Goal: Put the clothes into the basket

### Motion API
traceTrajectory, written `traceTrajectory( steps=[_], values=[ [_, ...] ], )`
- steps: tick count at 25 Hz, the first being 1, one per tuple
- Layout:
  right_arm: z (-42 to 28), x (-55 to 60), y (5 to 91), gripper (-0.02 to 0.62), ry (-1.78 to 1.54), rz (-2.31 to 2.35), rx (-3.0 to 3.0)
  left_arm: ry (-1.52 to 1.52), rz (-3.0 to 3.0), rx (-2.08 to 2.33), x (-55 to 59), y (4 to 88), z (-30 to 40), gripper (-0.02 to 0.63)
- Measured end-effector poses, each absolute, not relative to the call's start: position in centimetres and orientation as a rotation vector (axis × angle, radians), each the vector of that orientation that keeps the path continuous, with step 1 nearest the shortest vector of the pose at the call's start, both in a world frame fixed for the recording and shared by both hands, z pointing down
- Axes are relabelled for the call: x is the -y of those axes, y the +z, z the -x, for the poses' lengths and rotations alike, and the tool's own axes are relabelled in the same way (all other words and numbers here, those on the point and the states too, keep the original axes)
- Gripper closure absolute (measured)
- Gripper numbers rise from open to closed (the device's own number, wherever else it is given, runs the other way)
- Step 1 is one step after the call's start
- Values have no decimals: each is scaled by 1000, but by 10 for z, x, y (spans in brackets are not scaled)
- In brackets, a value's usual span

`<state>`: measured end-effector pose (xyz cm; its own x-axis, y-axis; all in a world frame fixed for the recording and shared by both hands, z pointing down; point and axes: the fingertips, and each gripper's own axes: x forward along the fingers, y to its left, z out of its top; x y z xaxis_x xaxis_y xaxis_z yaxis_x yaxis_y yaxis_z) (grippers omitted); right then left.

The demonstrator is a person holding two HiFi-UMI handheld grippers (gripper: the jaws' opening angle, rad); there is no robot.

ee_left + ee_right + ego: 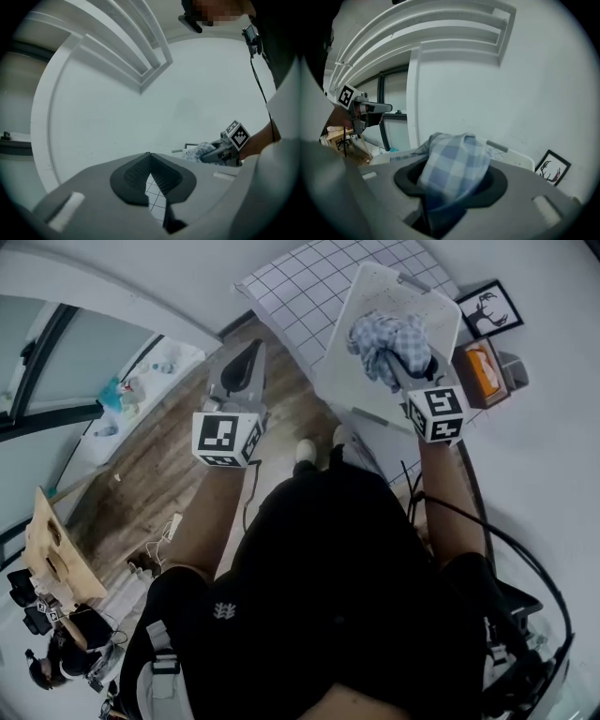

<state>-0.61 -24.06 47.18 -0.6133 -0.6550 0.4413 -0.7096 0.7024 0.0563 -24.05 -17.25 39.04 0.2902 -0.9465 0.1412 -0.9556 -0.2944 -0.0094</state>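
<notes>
Right gripper (pixel 401 364) clamps checked cloth (pixel 382 334) above white basket (pixel 375 287), framed picture (pixel 489 307) near its rim, grid sheet (pixel 300 287) behind; left gripper (pixel 246 362), jaws together and empty, over open wood floor (pixel 178 446).

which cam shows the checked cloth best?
Right gripper view: the checked cloth fills the centre, clamped between the jaws. Head view shows it smaller, bunched up; left gripper view only a distant scrap.
</notes>
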Motion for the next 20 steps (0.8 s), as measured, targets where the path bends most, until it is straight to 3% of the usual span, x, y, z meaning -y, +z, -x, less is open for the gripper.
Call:
traceTrajectory(
  steps=[20],
  values=[
    [14, 241, 496, 380, 176, -991, 2371, 122, -2360, 1853, 170, 402, 259, 603]
  ],
)
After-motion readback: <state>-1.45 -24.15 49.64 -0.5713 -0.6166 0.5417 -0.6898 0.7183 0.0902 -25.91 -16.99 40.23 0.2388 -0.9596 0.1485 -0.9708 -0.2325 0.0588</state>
